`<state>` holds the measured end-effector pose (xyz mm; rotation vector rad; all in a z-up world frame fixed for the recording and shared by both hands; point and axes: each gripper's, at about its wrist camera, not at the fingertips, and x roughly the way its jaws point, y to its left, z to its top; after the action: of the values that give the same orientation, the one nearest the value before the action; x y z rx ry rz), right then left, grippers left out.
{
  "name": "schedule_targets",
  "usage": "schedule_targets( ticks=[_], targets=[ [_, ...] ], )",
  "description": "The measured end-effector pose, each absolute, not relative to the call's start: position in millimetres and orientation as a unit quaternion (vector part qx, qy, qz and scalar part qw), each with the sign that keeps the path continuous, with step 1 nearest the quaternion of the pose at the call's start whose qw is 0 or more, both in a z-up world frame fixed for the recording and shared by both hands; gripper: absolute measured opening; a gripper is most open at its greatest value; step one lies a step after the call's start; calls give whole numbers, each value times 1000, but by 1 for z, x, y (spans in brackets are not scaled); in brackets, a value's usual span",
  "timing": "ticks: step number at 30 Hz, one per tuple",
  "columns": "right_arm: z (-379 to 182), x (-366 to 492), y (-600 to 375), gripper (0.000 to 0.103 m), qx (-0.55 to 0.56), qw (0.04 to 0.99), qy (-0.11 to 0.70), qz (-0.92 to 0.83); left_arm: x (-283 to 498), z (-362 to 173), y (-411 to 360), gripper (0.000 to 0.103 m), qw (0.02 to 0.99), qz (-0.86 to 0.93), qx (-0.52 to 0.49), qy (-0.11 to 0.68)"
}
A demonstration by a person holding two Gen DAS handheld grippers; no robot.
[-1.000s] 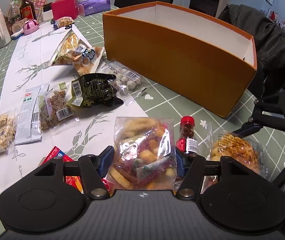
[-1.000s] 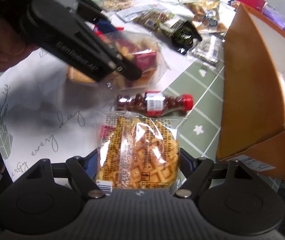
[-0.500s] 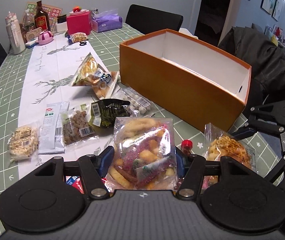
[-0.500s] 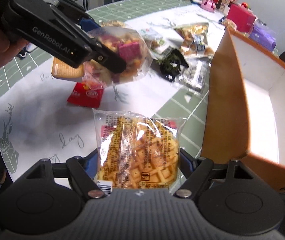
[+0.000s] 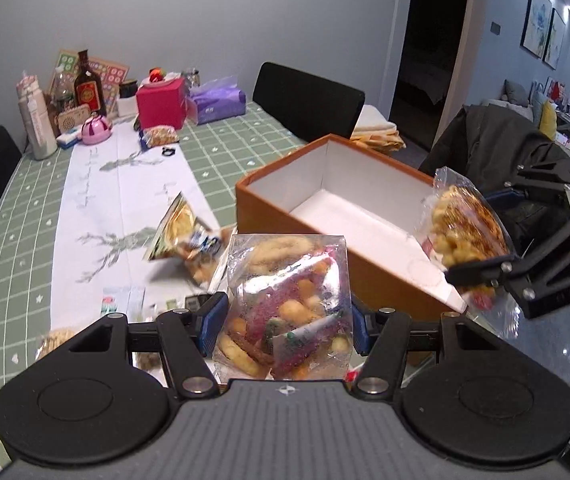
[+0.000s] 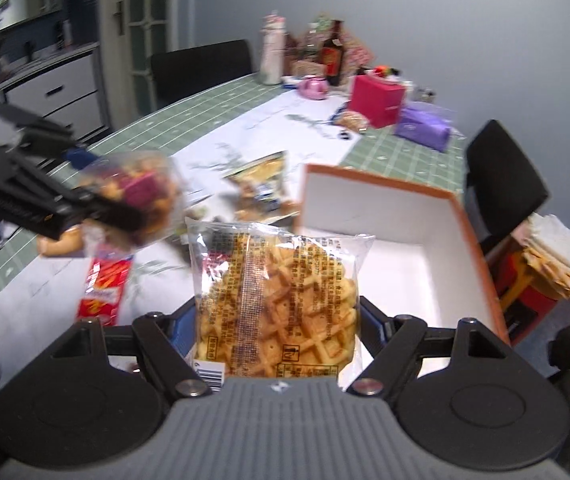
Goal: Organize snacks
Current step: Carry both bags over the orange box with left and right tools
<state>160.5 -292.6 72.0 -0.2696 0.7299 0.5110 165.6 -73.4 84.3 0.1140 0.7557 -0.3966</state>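
Left tool [image 5: 287,320]: closed on a clear bag of mixed snacks [image 5: 289,304], gripped by both blue pads, held above the tabletop [image 5: 13,240] just beside the near wall of the orange box [image 5: 365,276].

Right tool [image 6: 277,320]: closed on a clear packet of waffle biscuits [image 6: 277,300], held at the open box's near left corner. Dense printed text is seen on the packet; it is too small to be read.

Views compared: in the left wrist view the right tool [image 5: 481,270] is seen side-on at the right edge, its packet [image 5: 461,224] hanging over the box's near end. In the right wrist view the left tool [image 6: 113,210] appears blurred at left, its bag [image 6: 137,196] in the air. Only the right wrist view shows a red snack pack [image 6: 103,288] lying on the white runner [image 6: 29,304]; only the left wrist view shows framed pictures [image 5: 545,40] and a dark doorway [image 5: 429,40].

Box: orange outside, white inside, no contents seen.

Tabletop: green grid-patterned cloth with a white runner down the middle. An opened yellow snack bag [image 5: 181,232] lies beside the box. At the far end are grouped a dark bottle [image 5: 89,88] with a red label, a pink box [image 5: 161,104] and a purple tissue pack [image 5: 217,102].

Room: grey wall, black chairs [image 5: 305,100] around the tabletop.
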Motion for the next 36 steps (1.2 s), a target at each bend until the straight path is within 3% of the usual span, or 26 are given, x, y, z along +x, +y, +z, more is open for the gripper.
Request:
schedule_targets(
  ticks=[9,22,36],
  targets=[
    [89,208,-328,76,-112,910,351,189,185,99,-123,69,910,-219,82,342],
    [61,240,-358,76,-89,907,384,149,222,74,-189,69,906,-240,83,338],
    [27,259,-385,76,-54,906,404,114,266,32,-200,69,884,-178,-81,425]
  ],
)
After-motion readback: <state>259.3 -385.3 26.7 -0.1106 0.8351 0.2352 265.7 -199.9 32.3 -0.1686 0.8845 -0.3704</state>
